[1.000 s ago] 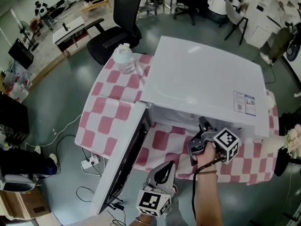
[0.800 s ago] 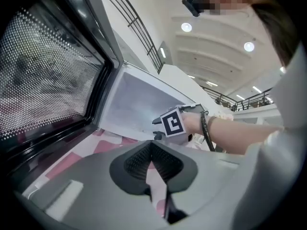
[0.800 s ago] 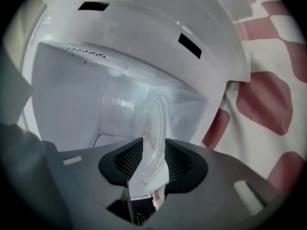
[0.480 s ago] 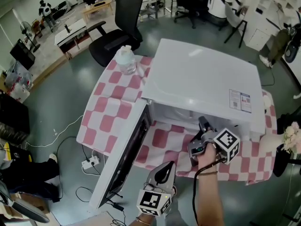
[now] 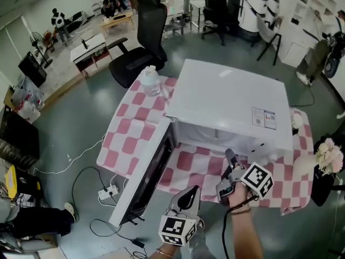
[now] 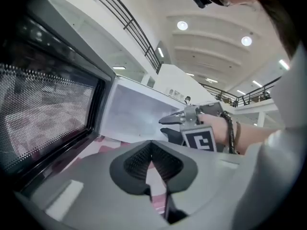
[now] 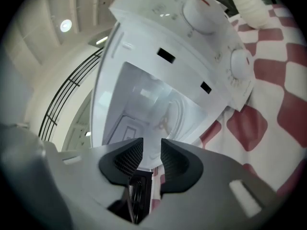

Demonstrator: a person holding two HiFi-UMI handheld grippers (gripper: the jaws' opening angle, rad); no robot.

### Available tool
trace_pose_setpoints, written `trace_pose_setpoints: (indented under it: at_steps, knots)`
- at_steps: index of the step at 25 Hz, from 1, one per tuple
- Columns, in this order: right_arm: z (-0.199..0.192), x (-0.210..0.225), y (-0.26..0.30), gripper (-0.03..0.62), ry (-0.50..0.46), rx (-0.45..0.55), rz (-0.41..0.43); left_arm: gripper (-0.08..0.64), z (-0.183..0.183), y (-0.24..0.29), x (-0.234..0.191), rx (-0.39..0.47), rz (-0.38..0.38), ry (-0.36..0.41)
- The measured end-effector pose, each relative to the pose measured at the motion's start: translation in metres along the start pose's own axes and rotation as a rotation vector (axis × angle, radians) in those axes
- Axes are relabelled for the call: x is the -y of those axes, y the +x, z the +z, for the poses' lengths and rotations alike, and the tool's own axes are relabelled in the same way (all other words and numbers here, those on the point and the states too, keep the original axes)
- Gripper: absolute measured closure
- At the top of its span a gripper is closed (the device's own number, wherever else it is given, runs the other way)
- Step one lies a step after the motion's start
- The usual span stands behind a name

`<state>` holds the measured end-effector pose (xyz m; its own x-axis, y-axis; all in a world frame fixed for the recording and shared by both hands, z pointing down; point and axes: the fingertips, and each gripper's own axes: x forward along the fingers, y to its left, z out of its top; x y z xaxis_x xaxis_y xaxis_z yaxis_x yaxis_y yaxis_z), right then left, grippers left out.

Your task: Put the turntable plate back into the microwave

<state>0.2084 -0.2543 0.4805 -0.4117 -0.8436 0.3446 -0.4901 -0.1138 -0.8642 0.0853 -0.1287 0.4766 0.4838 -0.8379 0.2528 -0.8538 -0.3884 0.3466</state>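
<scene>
Nearest you, in front of the microwave [image 5: 229, 99] and beside its open door [image 5: 145, 177], your left gripper [image 6: 151, 150] is closed on nothing, its pads meeting. Your right gripper [image 7: 149, 145] is the nearer one to the microwave's mouth and aims straight in, with jaws a little apart and nothing between them. The turntable plate [image 7: 160, 113] looks to lie flat on the cavity floor, dead ahead of that gripper; being round, it offers no long axis. On the microwave's top a sticker [image 5: 263, 118] carries print too small to read — the marks round the front dials [image 7: 240, 63] likewise.
</scene>
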Motion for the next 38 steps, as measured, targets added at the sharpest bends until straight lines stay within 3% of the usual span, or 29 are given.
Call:
trace_pose_setpoints:
  at_steps: [5, 10, 24, 31, 38]
  knots:
    - [0.002, -0.027, -0.048, 0.477, -0.241, -0.026, 0.056, 0.56, 0.027, -0.008, 0.013, 0.026, -0.002, 0.027]
    - [0.006, -0.046, -0.093, 0.552, -0.463, -0.009, 0.011, 0.56, 0.058, -0.015, 0.03, 0.055, 0.0, 0.067]
    - [0.03, -0.095, -0.177, 0.581, -0.819, 0.194, -0.042, 0.56, 0.137, -0.024, 0.025, 0.135, 0.075, 0.135]
    - [0.04, -0.101, -0.189, 0.581, -0.86, 0.28, -0.081, 0.56, 0.158, -0.019, 0.021, 0.143, 0.065, 0.156]
    - [0.036, -0.108, -0.184, 0.583, -0.903, 0.291, -0.099, 0.56, 0.159, -0.014, 0.017, 0.131, 0.053, 0.161]
